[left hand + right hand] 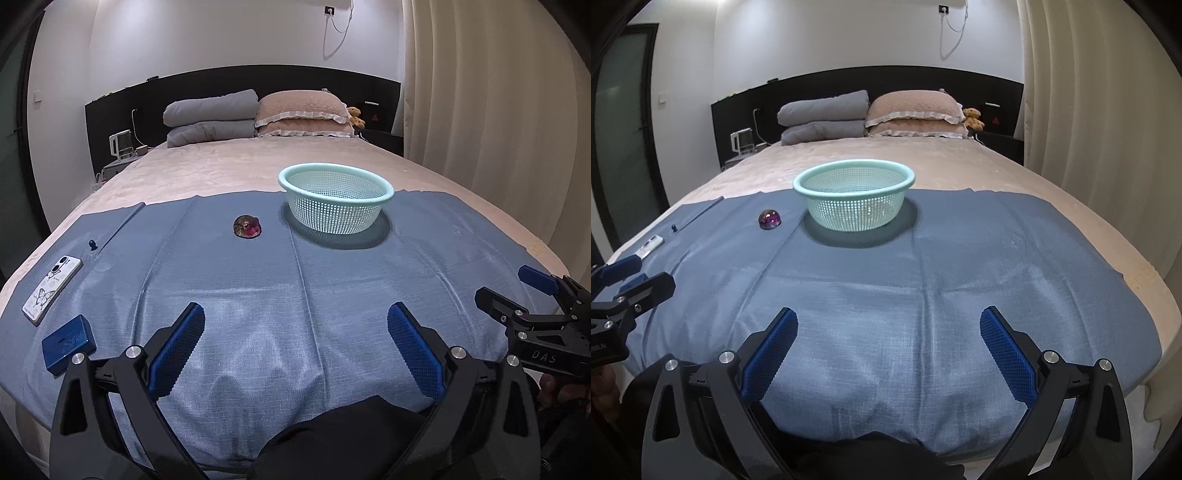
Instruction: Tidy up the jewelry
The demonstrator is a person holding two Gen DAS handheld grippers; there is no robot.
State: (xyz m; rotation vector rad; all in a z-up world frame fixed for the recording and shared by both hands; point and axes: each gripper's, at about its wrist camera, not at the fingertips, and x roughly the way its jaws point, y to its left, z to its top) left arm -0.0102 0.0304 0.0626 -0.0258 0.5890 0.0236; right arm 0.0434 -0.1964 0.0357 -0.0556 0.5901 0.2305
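Note:
A small domed jewel piece with pink and gold tints lies on the blue cloth, just left of a mint green mesh basket. Both show in the right wrist view too, the jewel piece left of the basket. My left gripper is open and empty, low over the cloth's near edge. My right gripper is open and empty, also near the front edge. The right gripper shows at the right of the left wrist view.
A phone in a butterfly case, a blue box and a small dark knob lie at the cloth's left side. Pillows and folded grey bedding sit at the bed's head. Curtains hang on the right.

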